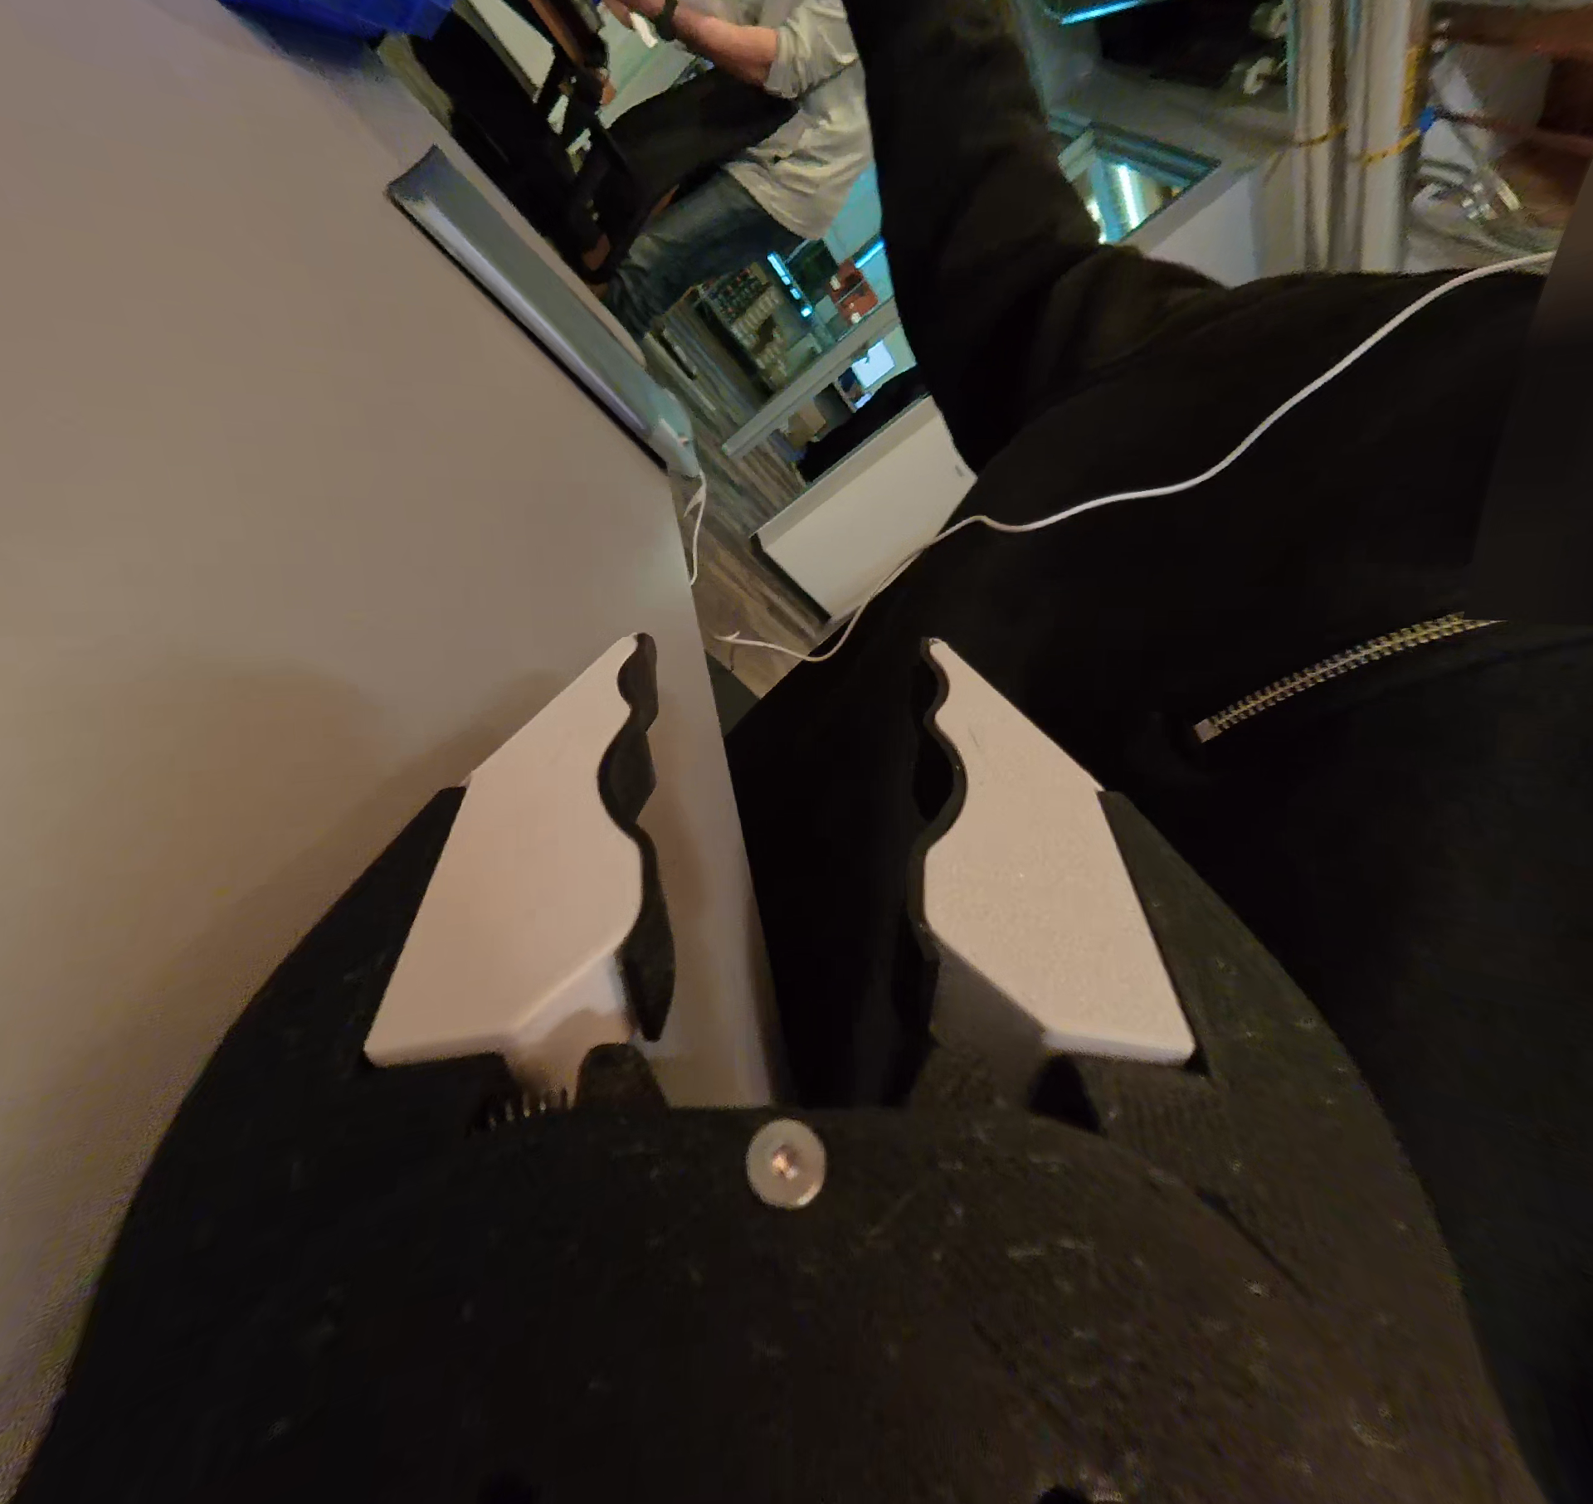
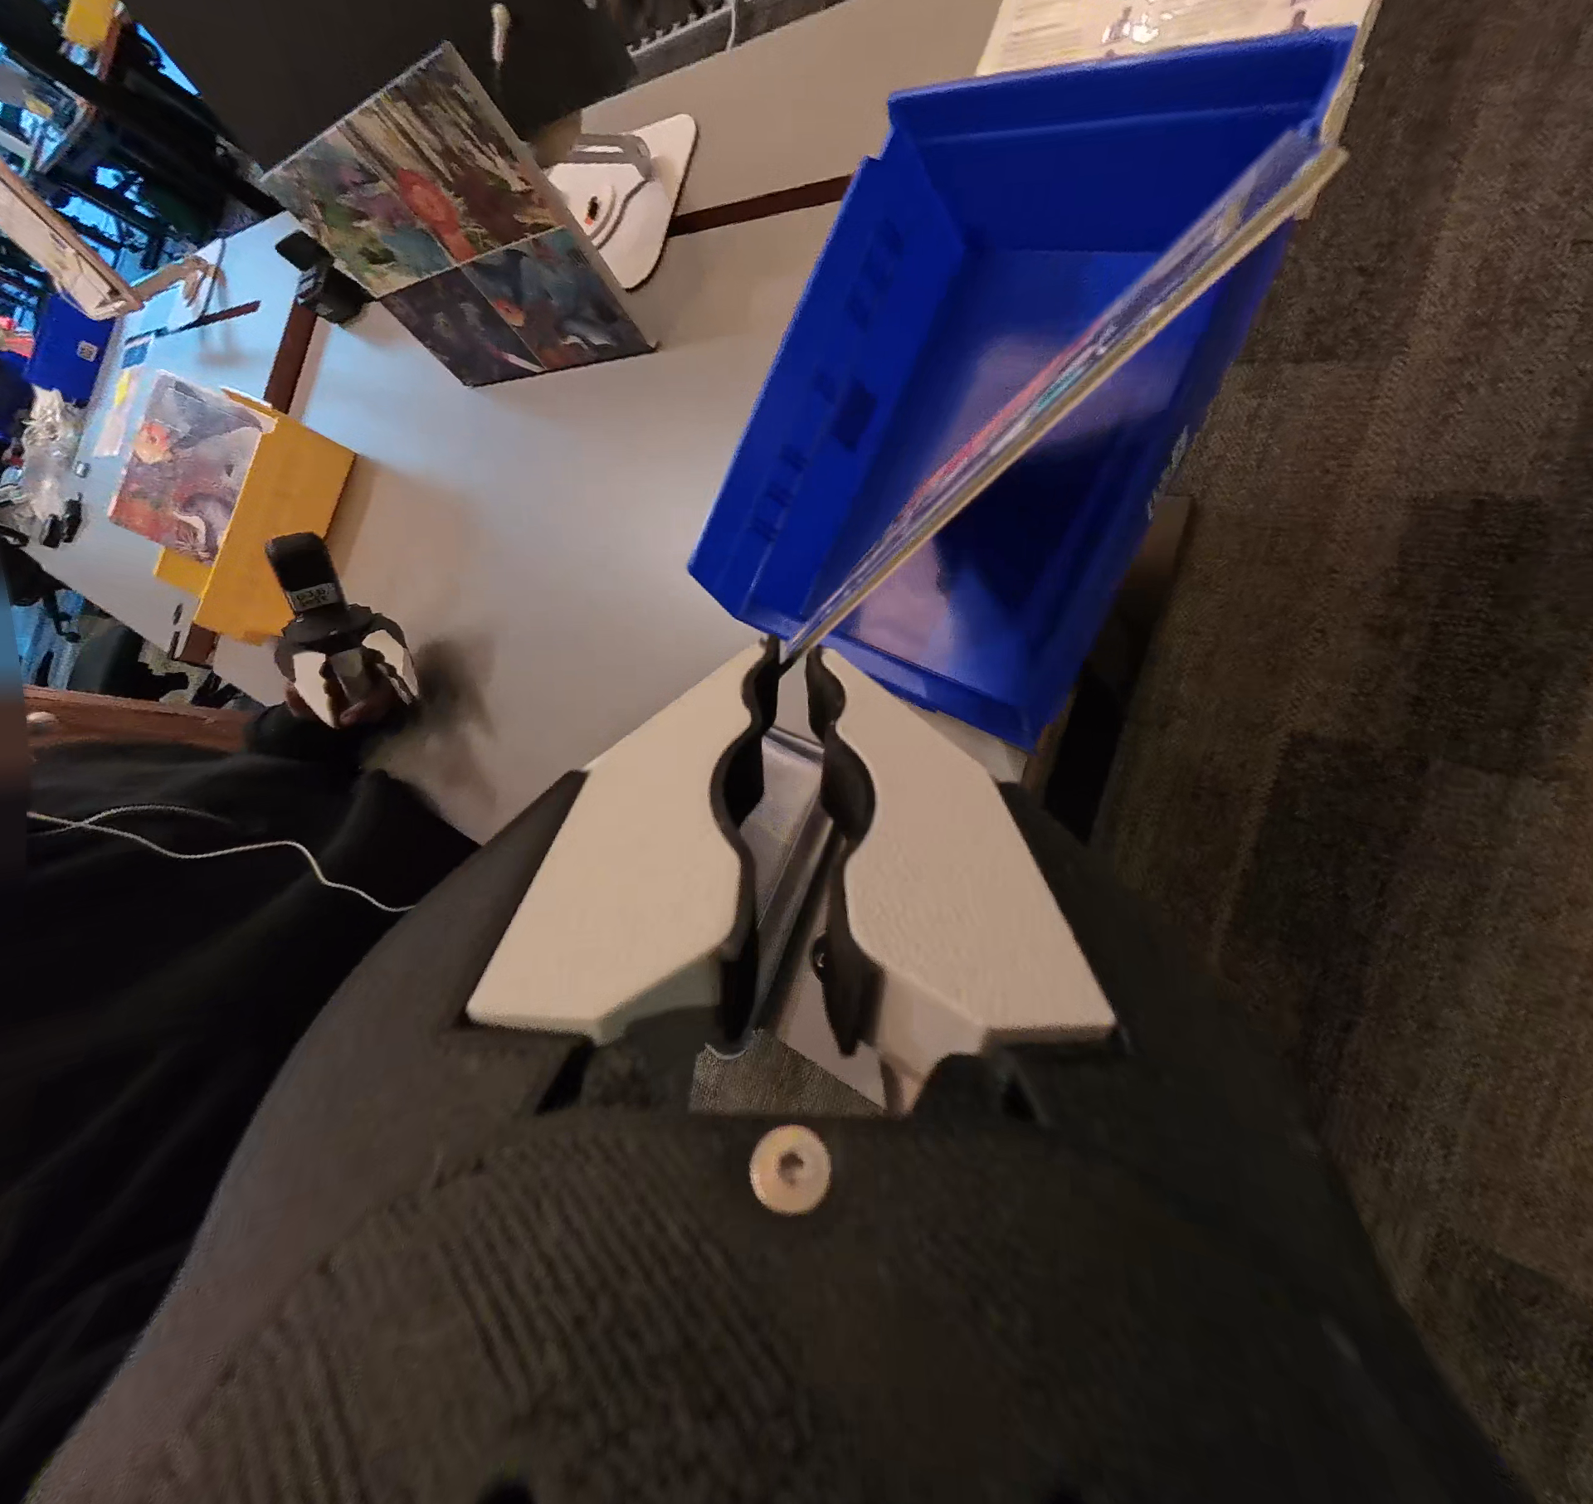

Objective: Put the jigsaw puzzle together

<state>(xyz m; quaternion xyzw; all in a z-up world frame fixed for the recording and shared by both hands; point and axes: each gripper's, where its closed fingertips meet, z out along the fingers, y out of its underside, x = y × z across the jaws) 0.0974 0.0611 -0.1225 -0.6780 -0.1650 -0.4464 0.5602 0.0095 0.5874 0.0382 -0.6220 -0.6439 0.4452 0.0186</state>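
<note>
Grey table [image 2: 552, 463], unread sticker on left gripper [image 2: 349, 674]

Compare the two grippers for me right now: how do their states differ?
The right gripper is nearly shut, pinching the corner of a thin flat printed board that extends over the blue bin. The left gripper stands open and holds nothing. The right points toward the bin; the left points past the table edge at a dark jacket. Both share white fingers with wavy black pads.
</note>
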